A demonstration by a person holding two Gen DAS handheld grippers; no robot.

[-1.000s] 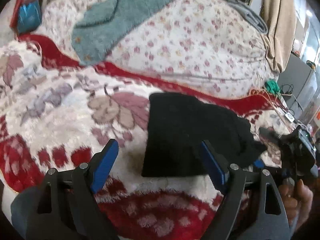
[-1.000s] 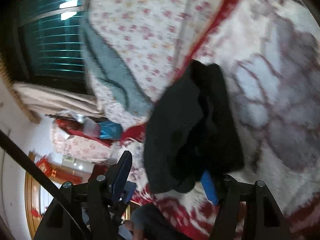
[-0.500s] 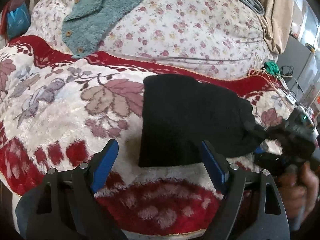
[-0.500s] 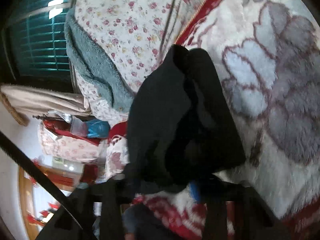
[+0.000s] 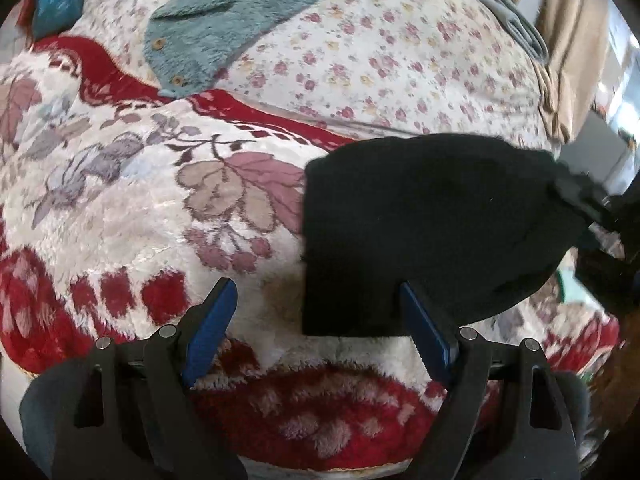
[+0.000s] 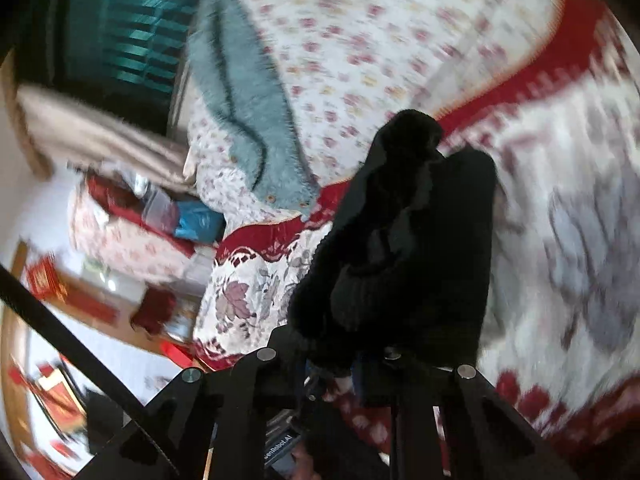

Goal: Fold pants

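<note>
The black pants (image 5: 420, 232) lie folded on the floral red-and-white blanket (image 5: 120, 208). Their right end is pulled up and sideways. My left gripper (image 5: 316, 314) hovers open just in front of the pants' near edge, nothing between its blue pads (image 5: 212, 320). At the right edge of the left wrist view my right gripper (image 5: 600, 216) pinches that raised end. In the blurred right wrist view its jaws are closing, bunched black pants (image 6: 400, 260) between them, and the fabric hides the right gripper's (image 6: 344, 372) fingertips.
A teal fleece garment (image 5: 240, 20) lies on a flowered quilt (image 5: 400, 64) behind the blanket. A blue bag (image 5: 56, 0) sits far left and a beige curtain (image 5: 568, 40) hangs at the right. The bed's front edge (image 5: 340, 468) runs below my left gripper.
My right gripper went from wide open to closed on the pants' end and rose, lifting the fabric off the blanket. My left gripper stayed open and almost still.
</note>
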